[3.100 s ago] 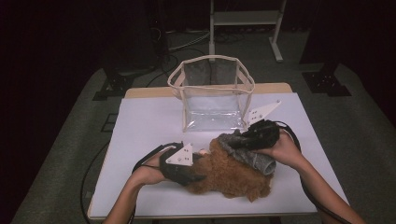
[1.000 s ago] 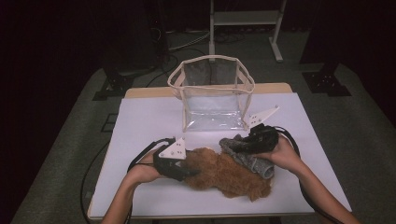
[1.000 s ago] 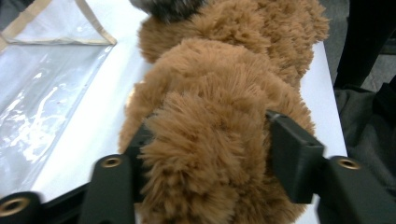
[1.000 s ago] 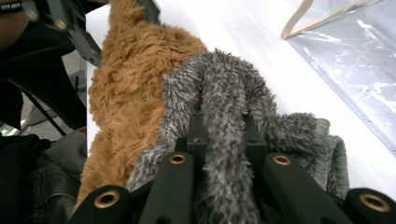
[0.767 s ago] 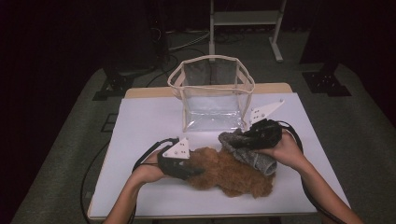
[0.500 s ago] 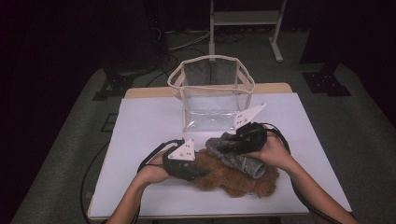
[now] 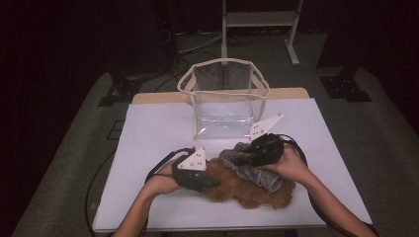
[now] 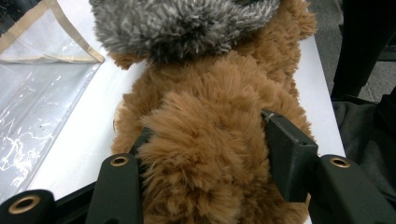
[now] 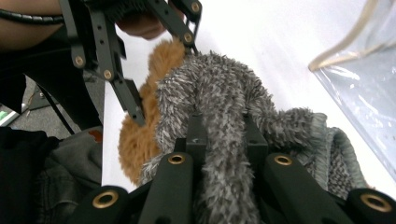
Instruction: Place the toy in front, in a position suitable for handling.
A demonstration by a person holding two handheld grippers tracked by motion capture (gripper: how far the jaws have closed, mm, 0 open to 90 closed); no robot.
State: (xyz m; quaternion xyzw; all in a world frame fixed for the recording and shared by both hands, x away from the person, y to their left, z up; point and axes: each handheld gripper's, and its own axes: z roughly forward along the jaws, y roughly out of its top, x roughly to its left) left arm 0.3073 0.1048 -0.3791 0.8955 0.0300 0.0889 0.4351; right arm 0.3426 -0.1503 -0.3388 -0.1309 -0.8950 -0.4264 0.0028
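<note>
On the white surface (image 7: 148, 128), a fluffy brown plush fabric item (image 7: 247, 190) is pinched by the left gripper (image 7: 210, 183) jaws. A fuzzy grey knit sock (image 7: 249, 168), draped over the brown plush, is clamped in the right gripper (image 7: 237, 160) jaws. A clear plastic bag with beige trim (image 7: 225, 101) is seen behind.

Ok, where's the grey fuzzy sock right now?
High view: grey sock lies right of centre on the brown plush, pinched by the right gripper, in front of the clear bag.

The brown plush (image 7: 247, 190) lies partly hidden under the grey sock (image 7: 252, 168).
</note>
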